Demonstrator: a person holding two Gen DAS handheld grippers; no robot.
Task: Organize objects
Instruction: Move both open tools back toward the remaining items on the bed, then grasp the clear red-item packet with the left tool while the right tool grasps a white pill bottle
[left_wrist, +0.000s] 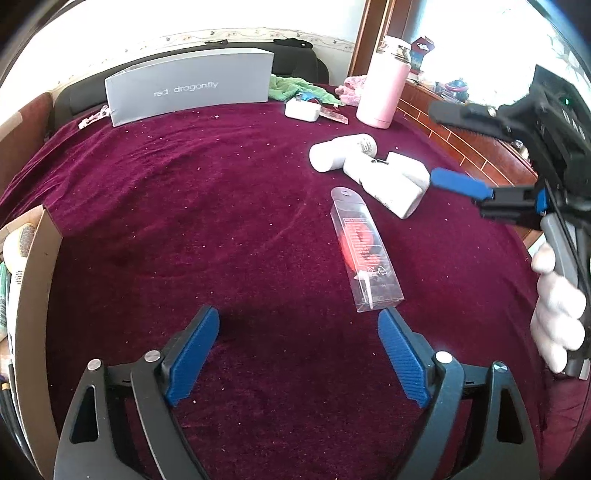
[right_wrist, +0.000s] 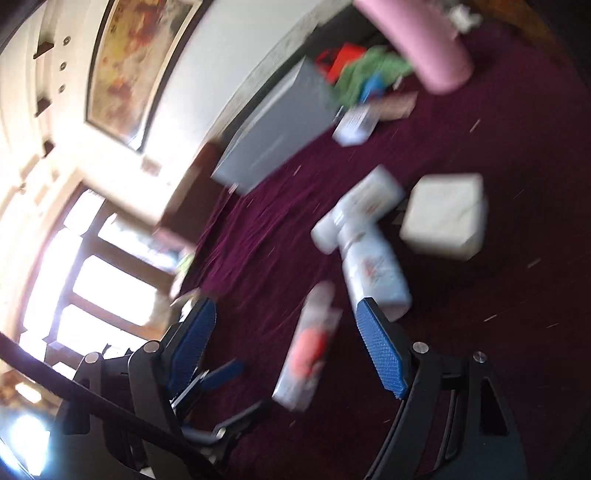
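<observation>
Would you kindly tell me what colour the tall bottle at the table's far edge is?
The tall bottle is pale pink with a white cap, clearest in the left wrist view.

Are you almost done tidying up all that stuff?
Not nearly. A few things sit in the cardboard box already. Both tongs, left and right, are open and empty. The clear packet, white bottles, white block and pink flask are still on the purple cloth.

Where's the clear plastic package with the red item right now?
In the left wrist view the clear package lies flat on the maroon cloth, just beyond the left gripper's right fingertip, near the white bottles.
</observation>
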